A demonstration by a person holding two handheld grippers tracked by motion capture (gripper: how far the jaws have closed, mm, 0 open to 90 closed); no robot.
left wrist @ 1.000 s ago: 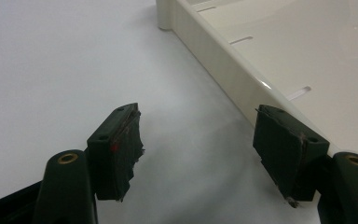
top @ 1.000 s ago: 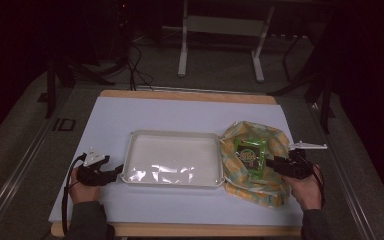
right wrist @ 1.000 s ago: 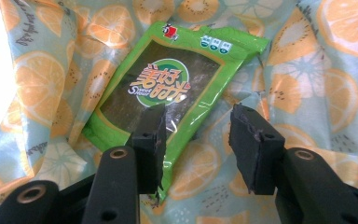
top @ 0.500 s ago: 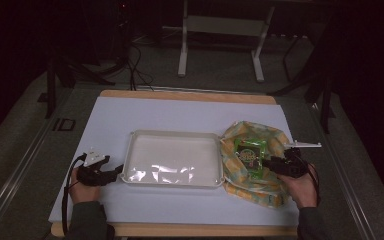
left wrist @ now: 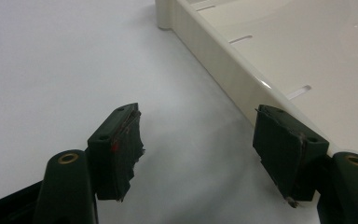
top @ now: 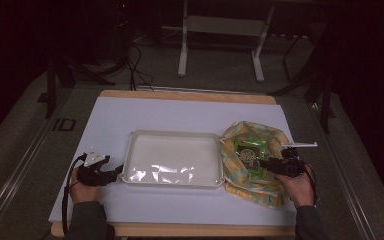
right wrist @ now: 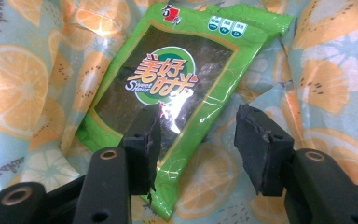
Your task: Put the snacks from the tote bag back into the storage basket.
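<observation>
Two grippers, left gripper point(left wrist: 198, 154) jaws open beside smooth cream plastic tray point(left wrist: 270, 56), right gripper point(right wrist: 196, 149) jaws just opening over glossy green packet point(right wrist: 177, 88)

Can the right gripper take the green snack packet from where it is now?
Probably yes. The right gripper has just been opening its jaws, and they stand apart right at the green snack packet, which lies uncovered on the orange-print bag. Nothing blocks the way.

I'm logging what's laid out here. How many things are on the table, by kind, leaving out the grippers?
Cream tray: 1
Orange-print bag: 1
Green snack packet: 1
Total: 3
</observation>
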